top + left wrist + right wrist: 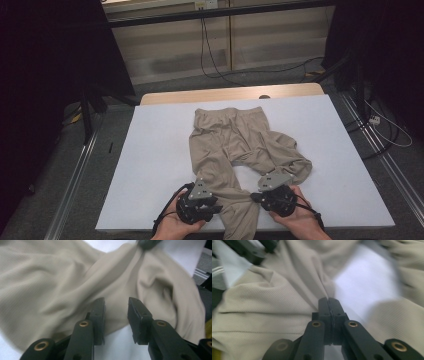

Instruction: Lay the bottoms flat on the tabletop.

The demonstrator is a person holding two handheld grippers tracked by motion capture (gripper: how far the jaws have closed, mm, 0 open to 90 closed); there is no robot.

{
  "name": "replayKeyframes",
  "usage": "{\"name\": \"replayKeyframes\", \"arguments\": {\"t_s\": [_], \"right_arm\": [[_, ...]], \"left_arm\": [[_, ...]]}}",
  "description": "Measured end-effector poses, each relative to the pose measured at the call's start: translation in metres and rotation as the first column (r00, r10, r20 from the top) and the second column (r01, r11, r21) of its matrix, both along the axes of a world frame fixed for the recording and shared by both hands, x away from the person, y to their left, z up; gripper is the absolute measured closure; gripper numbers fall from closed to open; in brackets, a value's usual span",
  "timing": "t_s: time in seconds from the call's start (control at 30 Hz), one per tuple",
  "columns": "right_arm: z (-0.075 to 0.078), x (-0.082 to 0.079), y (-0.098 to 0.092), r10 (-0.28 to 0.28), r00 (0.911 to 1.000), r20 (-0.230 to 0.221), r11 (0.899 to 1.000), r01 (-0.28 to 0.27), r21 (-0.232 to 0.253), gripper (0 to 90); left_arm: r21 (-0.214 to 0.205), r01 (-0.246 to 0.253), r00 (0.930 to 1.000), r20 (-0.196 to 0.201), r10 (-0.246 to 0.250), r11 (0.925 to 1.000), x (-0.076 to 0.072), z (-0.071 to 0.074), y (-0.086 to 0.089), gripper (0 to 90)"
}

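Note:
A pair of beige trousers (227,145) lies on the white table top (150,165), waistband at the far side. One leg runs to the near edge between my hands; the other is bunched at the right (292,160). My left gripper (200,200) sits at the near leg's left side. In the left gripper view its jaws (116,308) stand open just over the fabric (50,285), gripping nothing. My right gripper (276,195) is at that leg's right side. In the right gripper view it (328,301) is shut on a ridge of trouser fabric (274,302).
The white top ends just behind my hands at the near edge (350,225). A wooden strip (165,97) runs along the table's back. Metal rails (75,175) flank the table on the floor, and cables (210,60) lie beyond it. Bare white surface lies left and right of the trousers.

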State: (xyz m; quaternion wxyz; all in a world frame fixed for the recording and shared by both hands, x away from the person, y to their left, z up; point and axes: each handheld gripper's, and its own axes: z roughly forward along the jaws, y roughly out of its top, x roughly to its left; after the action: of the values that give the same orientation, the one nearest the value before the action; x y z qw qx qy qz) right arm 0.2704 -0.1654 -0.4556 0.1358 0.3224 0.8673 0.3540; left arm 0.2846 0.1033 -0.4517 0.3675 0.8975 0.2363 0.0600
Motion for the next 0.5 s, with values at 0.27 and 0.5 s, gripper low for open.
{"name": "replayKeyframes", "arguments": {"t_s": [0.27,0.5], "right_arm": [[0.005,-0.004,-0.025,-0.094,0.9951,0.031,0.995,0.095,-0.036,82.1],[0.016,-0.008,-0.007,0.007,0.9996,0.026,0.992,-0.01,0.122,83.9]], "left_arm": [[-0.035,0.022,0.9997,-0.009,-0.022,0.9992,0.0,0.001,-0.005,68.9],[-0.061,0.098,0.9952,0.003,-0.098,0.9933,-0.007,-0.007,-0.04,63.9]]}}
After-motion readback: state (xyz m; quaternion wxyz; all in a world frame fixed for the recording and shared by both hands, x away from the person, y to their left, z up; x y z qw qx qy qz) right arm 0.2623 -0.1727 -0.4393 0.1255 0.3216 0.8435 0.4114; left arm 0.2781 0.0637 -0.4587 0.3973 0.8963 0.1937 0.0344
